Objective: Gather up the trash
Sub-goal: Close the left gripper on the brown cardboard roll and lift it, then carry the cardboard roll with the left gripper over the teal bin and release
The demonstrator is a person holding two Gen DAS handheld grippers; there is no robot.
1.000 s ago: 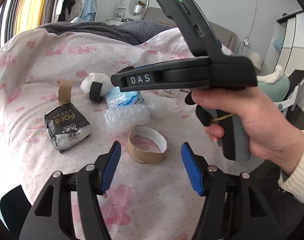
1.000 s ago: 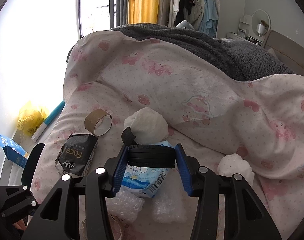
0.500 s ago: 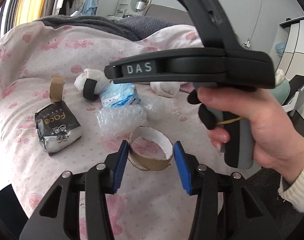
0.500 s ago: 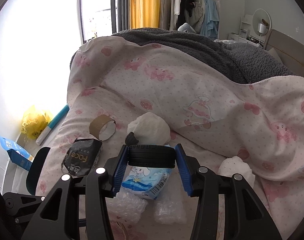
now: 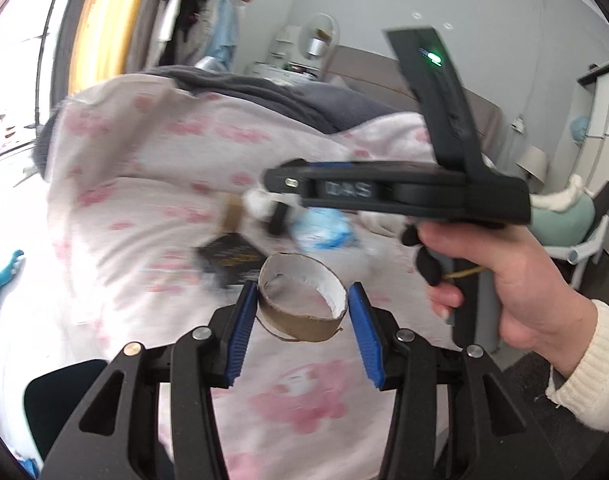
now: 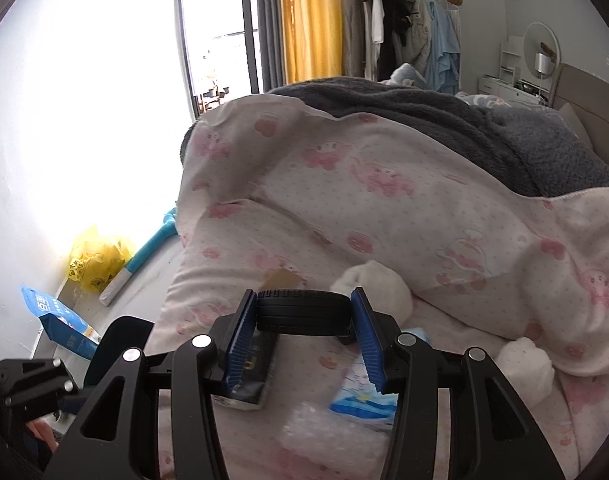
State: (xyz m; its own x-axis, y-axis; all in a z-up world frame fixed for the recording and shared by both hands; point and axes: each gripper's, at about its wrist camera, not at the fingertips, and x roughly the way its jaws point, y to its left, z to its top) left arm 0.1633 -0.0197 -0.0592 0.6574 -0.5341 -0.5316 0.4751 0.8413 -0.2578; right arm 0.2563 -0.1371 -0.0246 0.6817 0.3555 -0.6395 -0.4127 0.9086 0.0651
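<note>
My left gripper (image 5: 302,312) clamped on cardboard tape ring (image 5: 302,306), ring clear of bedspread (image 5: 116,208). My right gripper (image 6: 303,322) pinching small black toy tyre (image 6: 303,312) between pads, also off bed. Step in hand, I judge: carrying both pieces away. Next: find bin, release there. Farther on bed: black packet (image 5: 228,258), blue wrapper (image 5: 324,232), white wads (image 6: 374,286).

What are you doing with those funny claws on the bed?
A person is picking up trash off the pink bedspread with a claw in each hand. The left claw grips a cardboard tape ring, lifted off the bed. The right claw squeezes a small black toy tire. Left on the bed are a blue-and-white wrapper, bubble wrap and a black packet.
</note>
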